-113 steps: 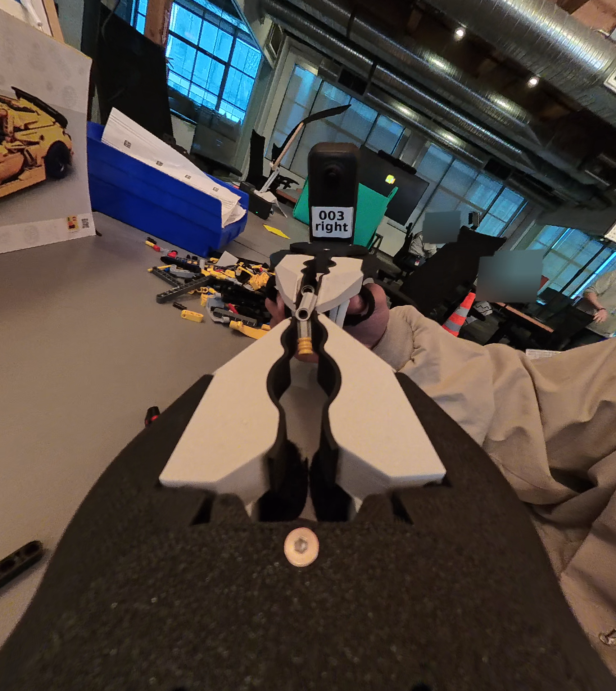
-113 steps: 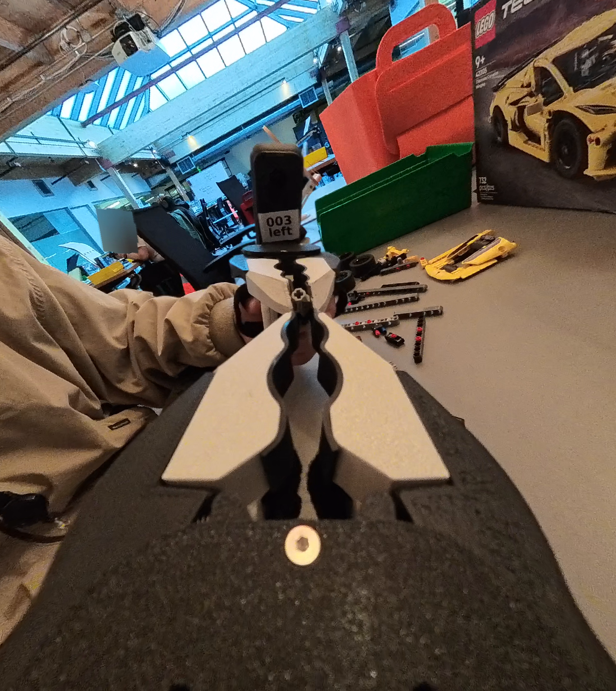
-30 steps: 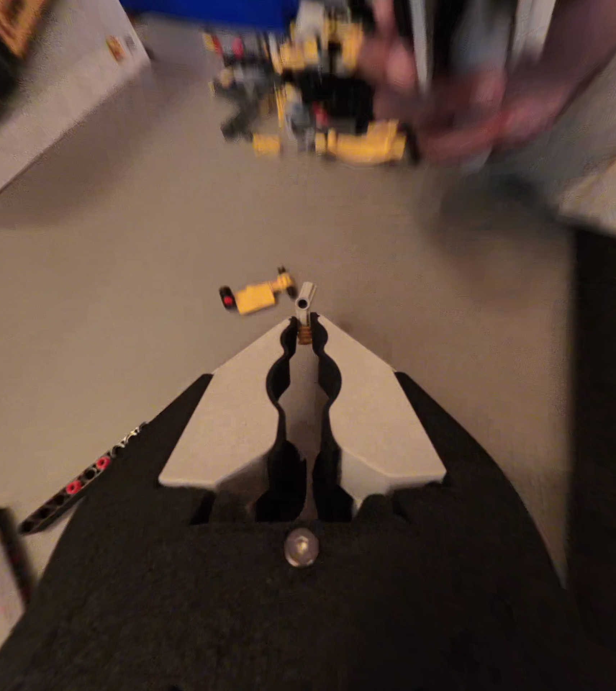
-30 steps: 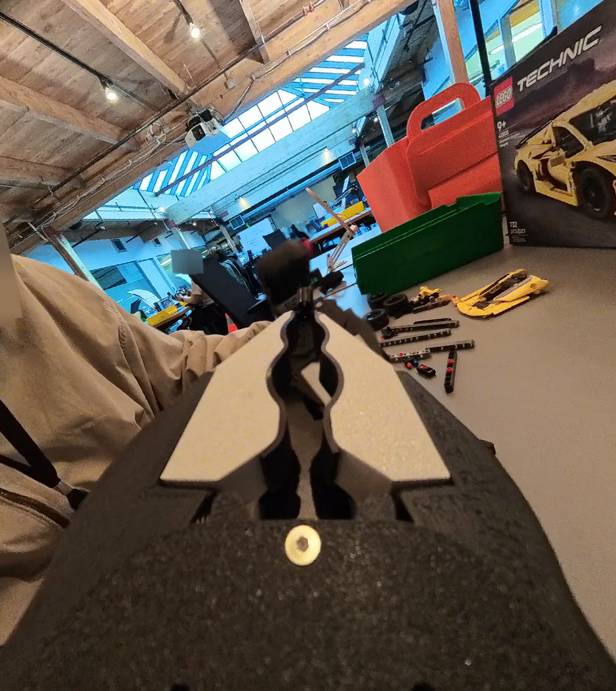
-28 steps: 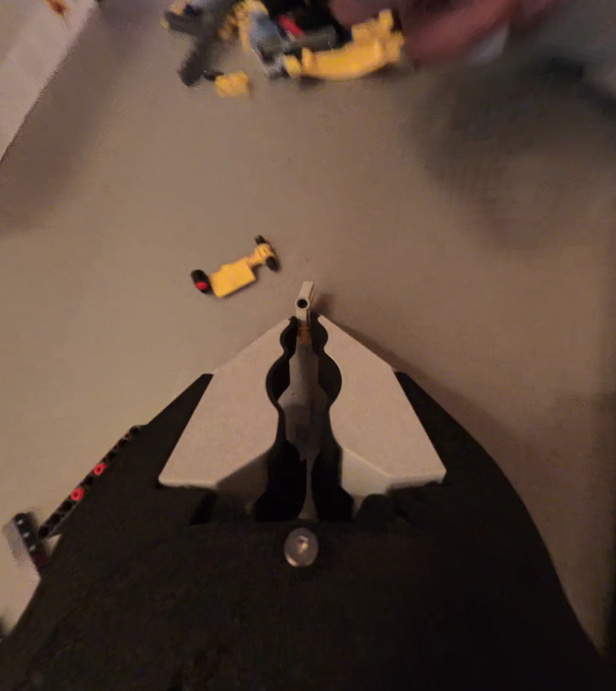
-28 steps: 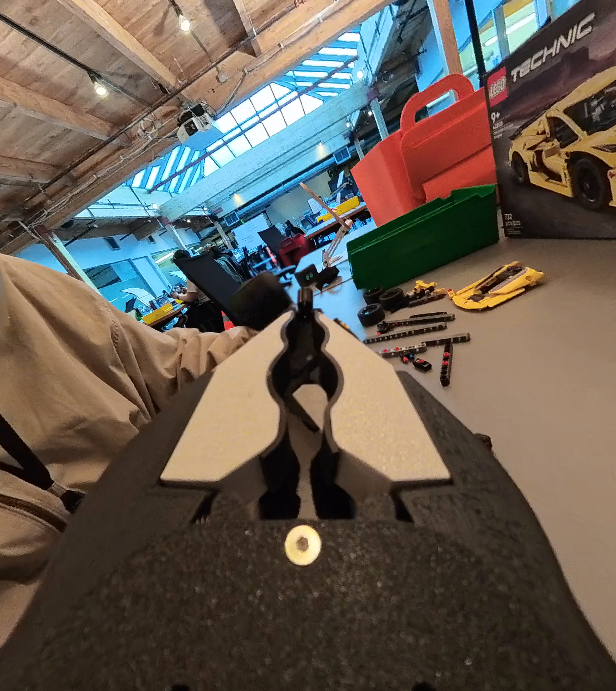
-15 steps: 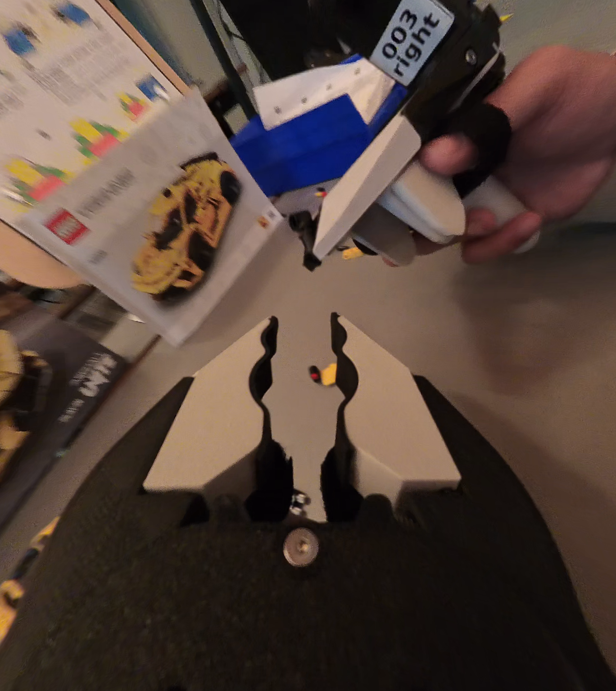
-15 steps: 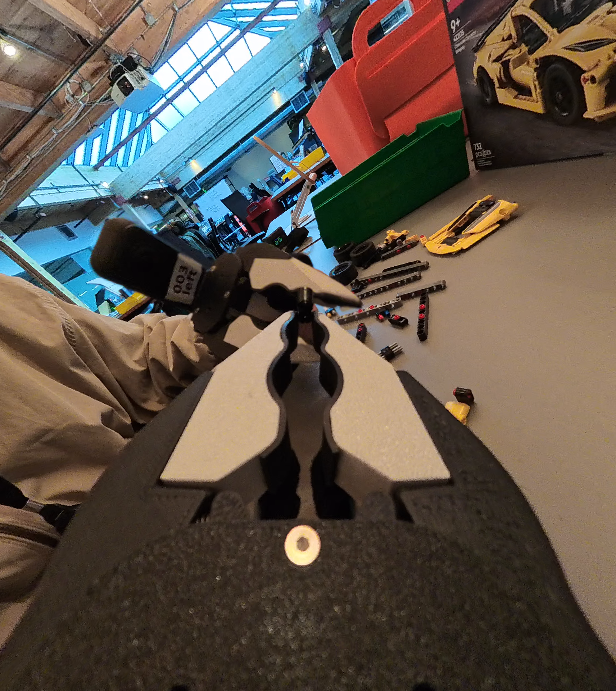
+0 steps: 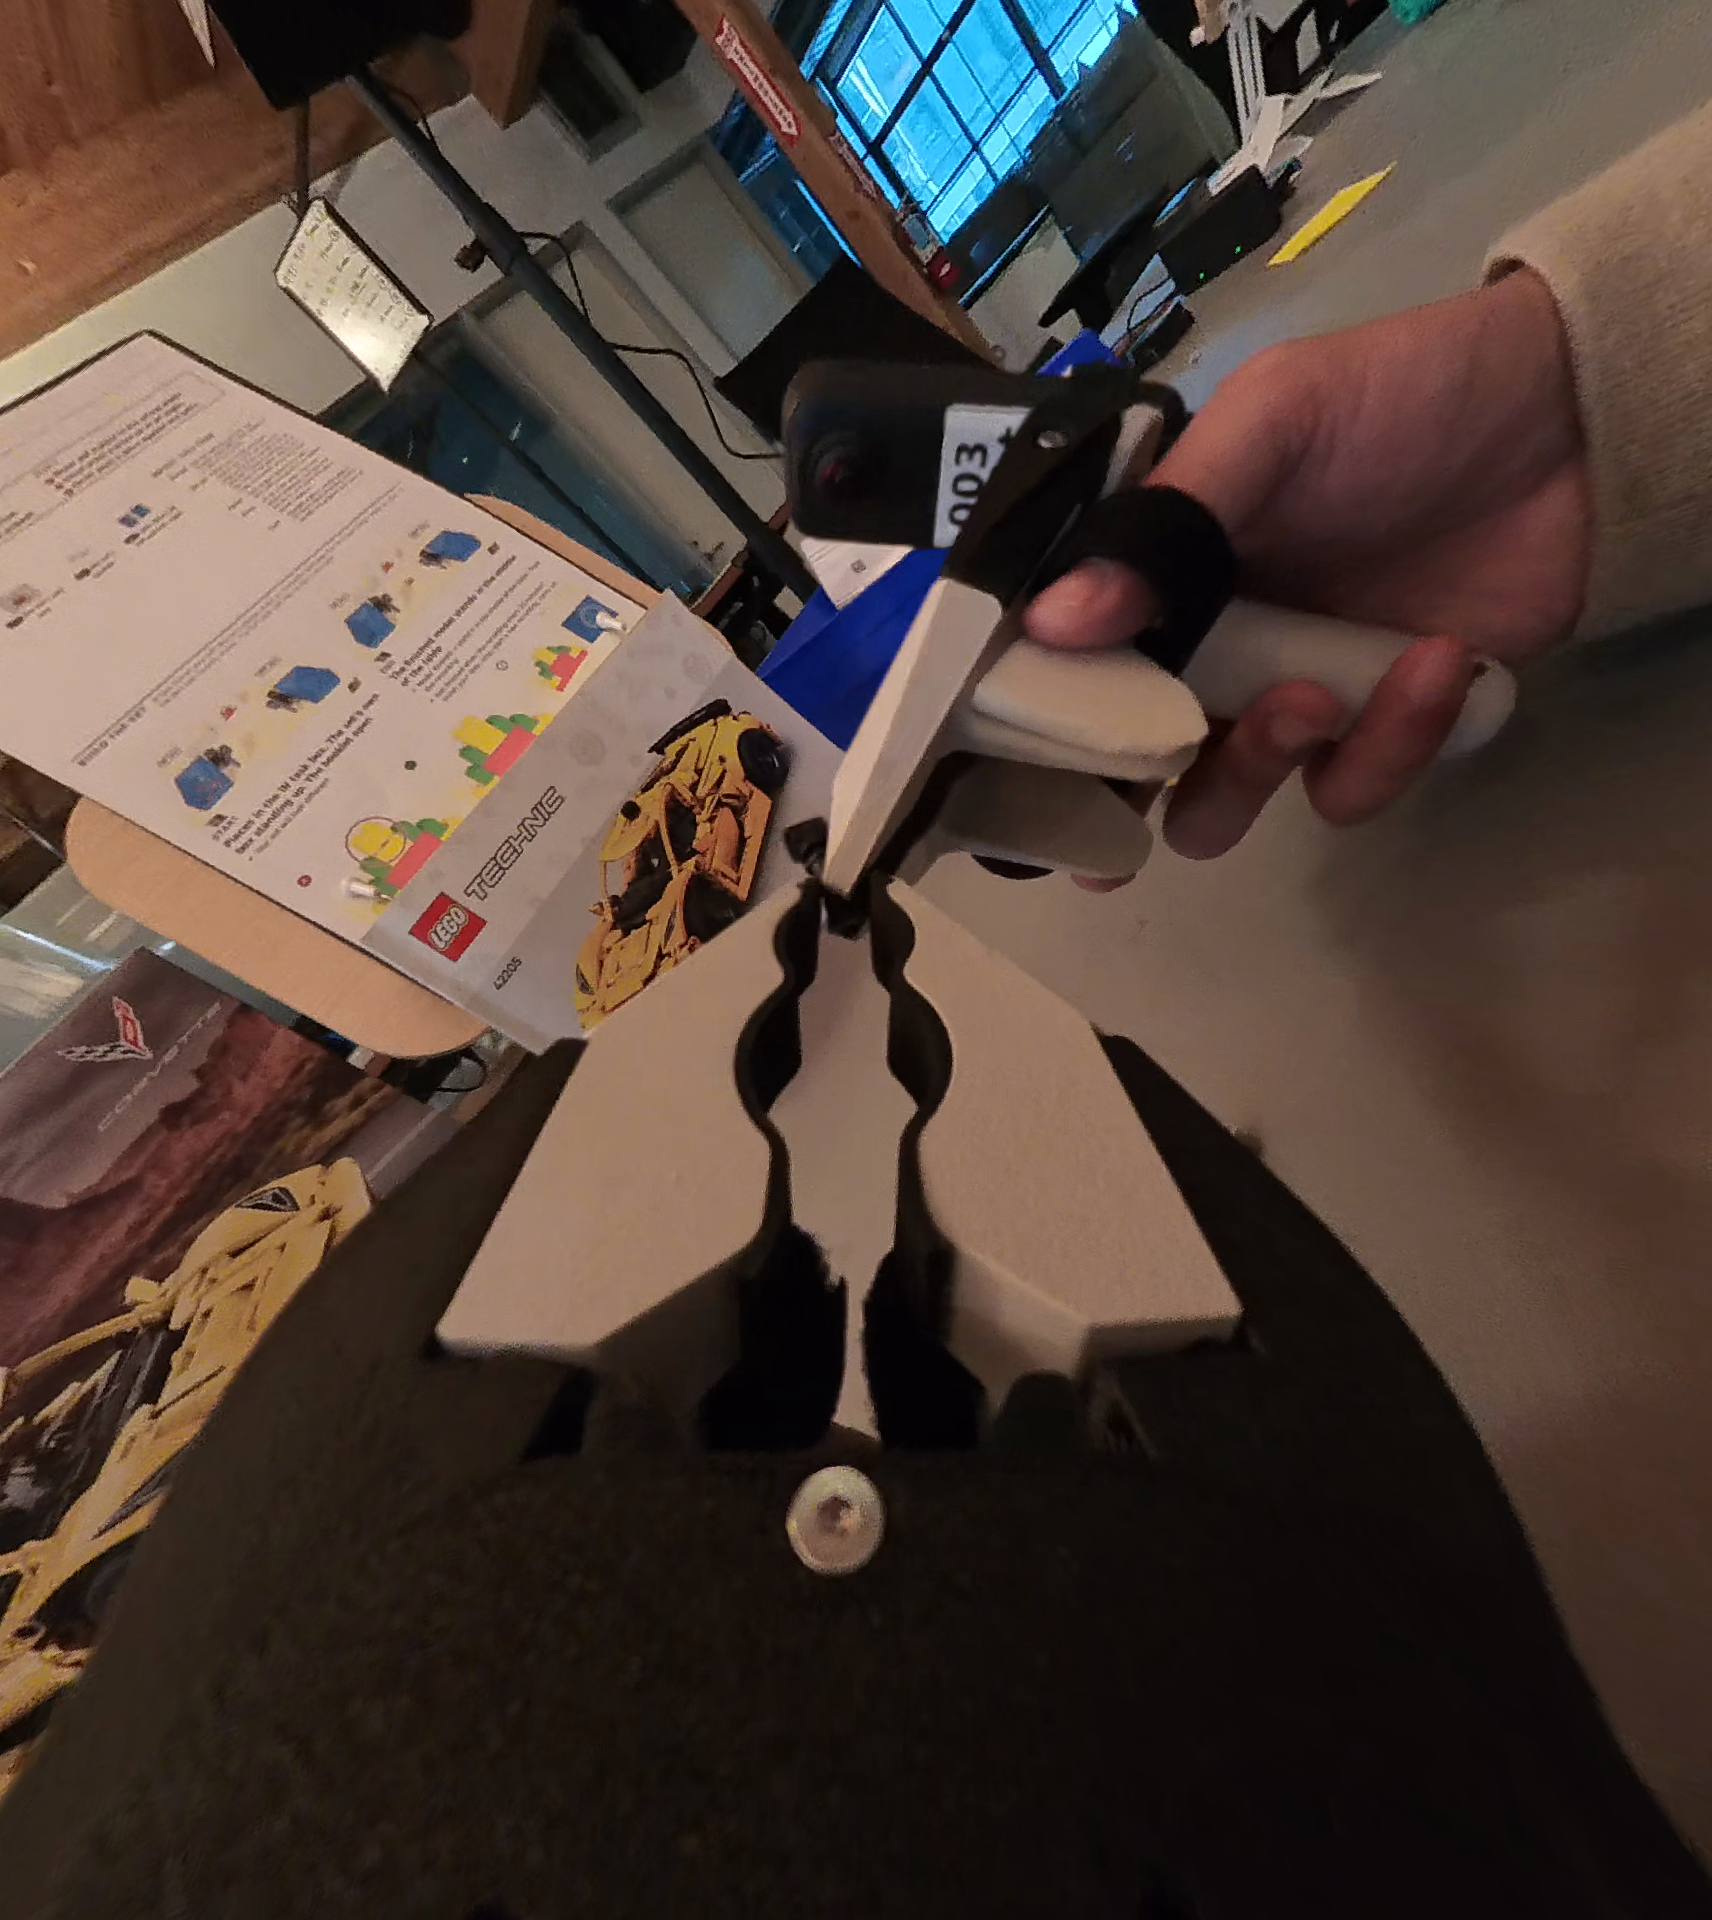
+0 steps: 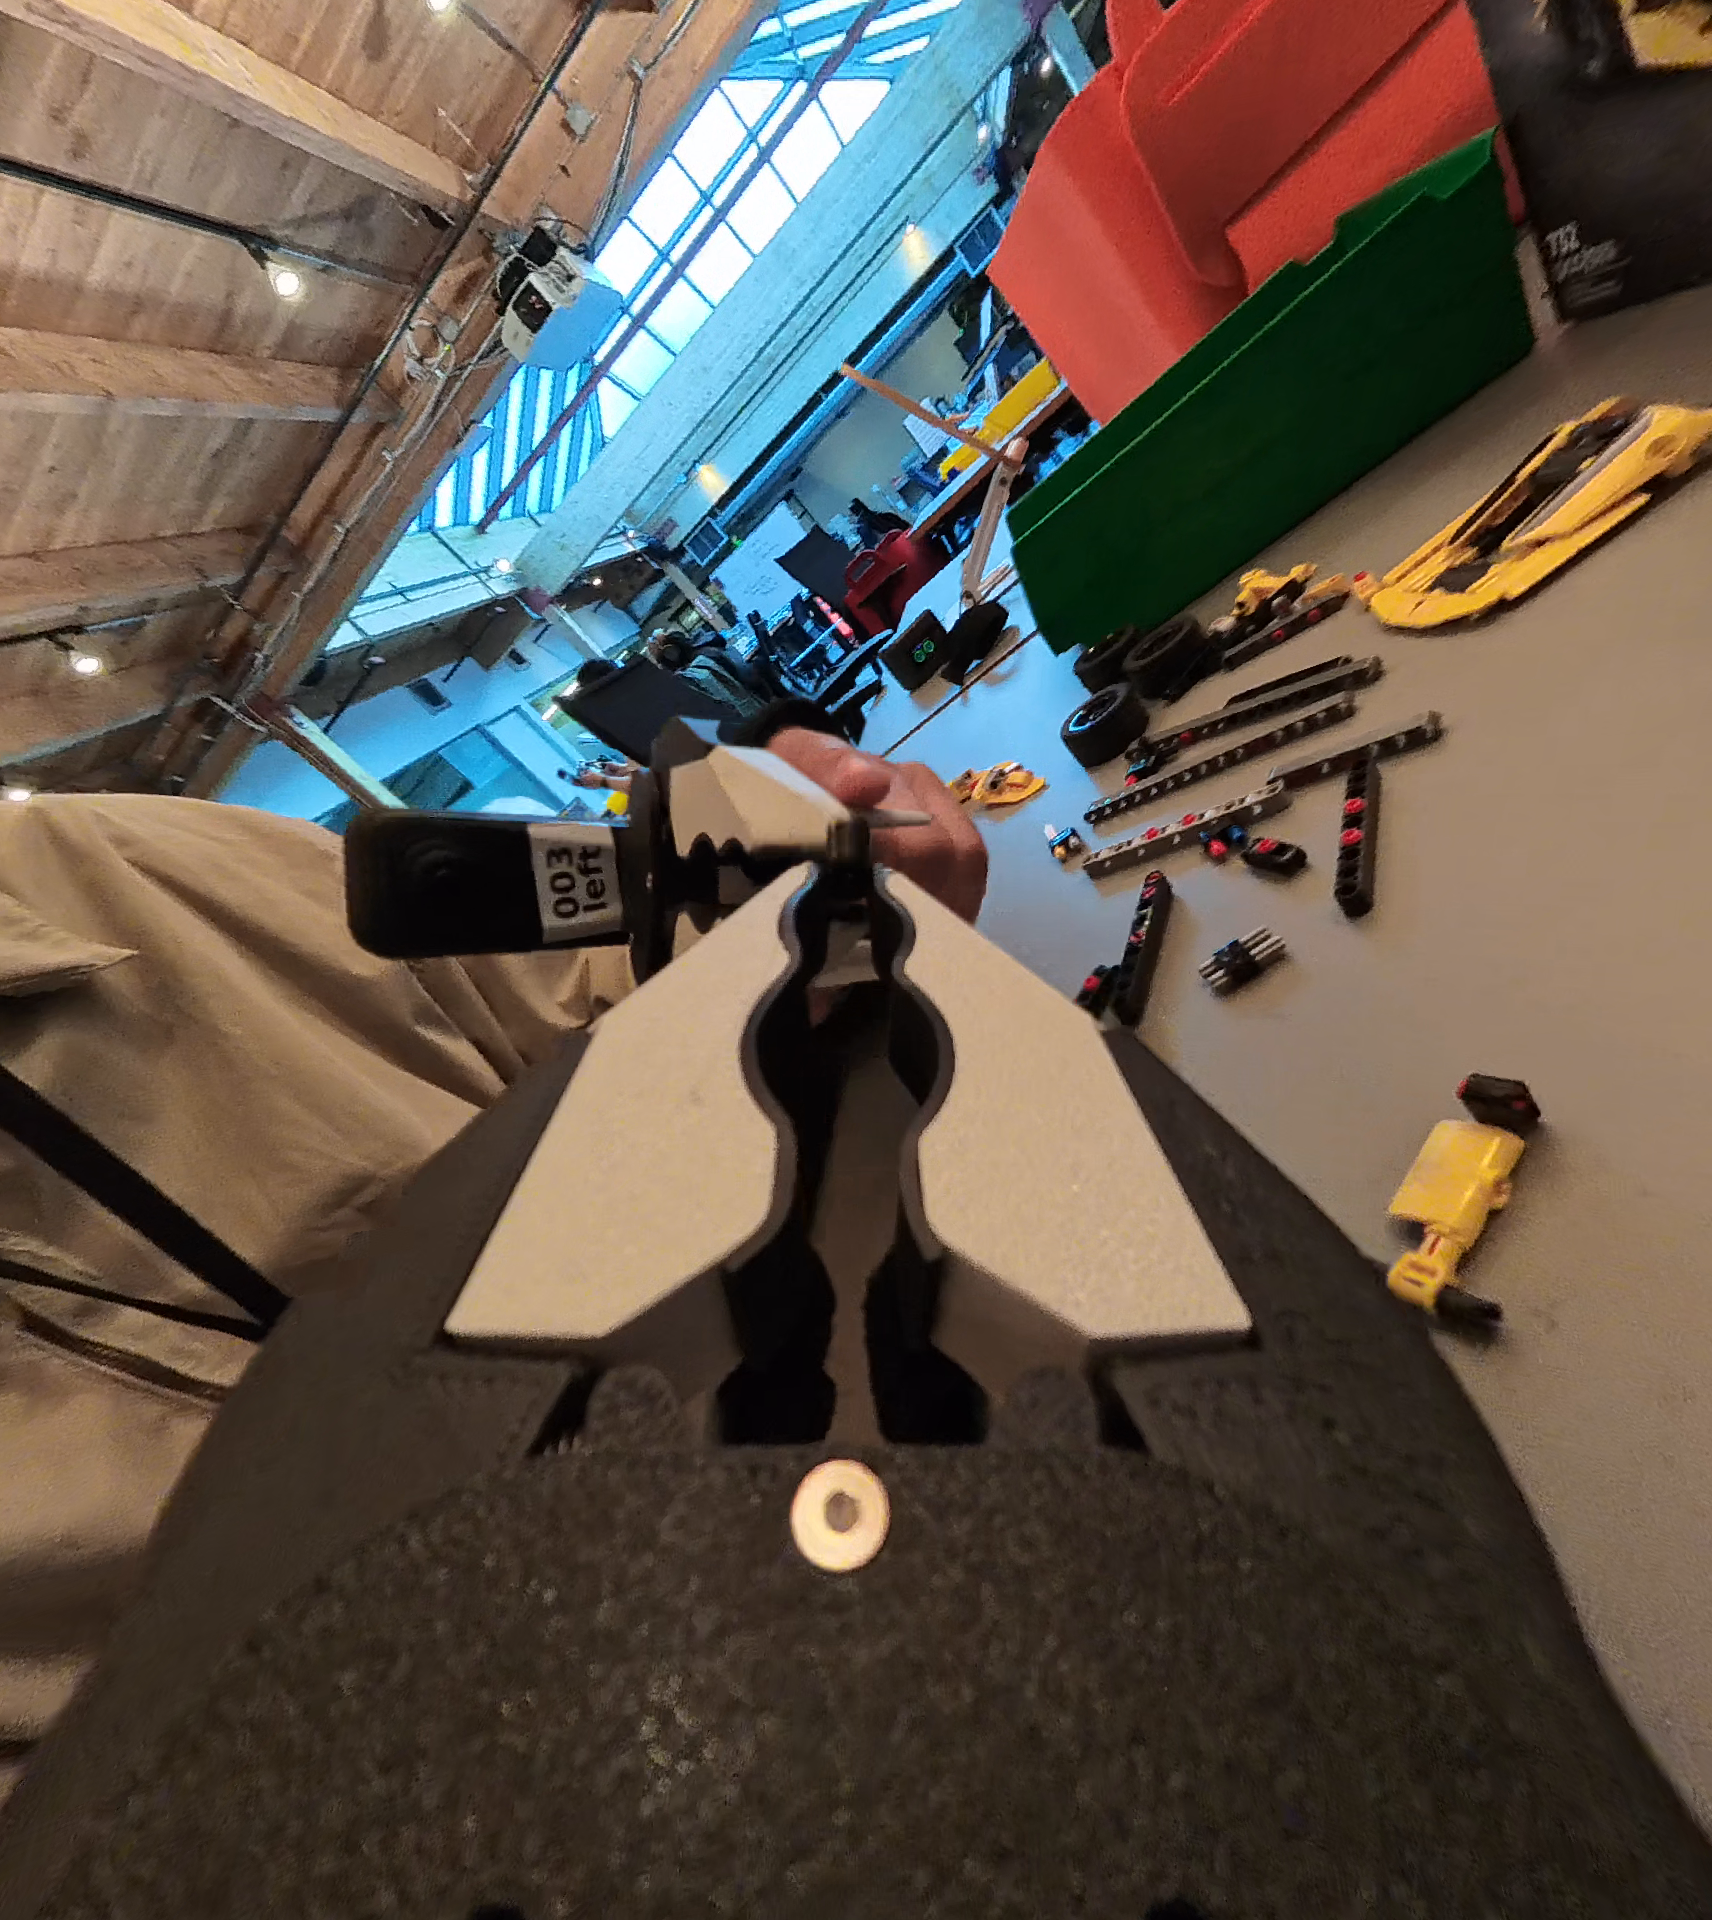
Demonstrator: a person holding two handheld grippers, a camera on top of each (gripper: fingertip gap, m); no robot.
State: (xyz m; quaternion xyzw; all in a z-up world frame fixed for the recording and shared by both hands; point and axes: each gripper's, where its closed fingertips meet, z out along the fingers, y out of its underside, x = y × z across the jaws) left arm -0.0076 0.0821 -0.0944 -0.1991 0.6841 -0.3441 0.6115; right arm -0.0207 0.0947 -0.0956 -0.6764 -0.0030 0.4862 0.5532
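Two tips meet mid-frame | right gripper [image 10: 841,909] pinches black pin [image 10: 845,873] | left gripper [image 9: 839,927] beside it, grip unclear

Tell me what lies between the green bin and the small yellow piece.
In the right wrist view, black wheels, long black beams with red pins and a small black connector lie there.

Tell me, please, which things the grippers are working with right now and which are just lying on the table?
In hand: right gripper, shut on a small black piece; left gripper, tips at that piece.
Lying about: yellow connector piece, black beams, wheels, yellow body panel, green bin.
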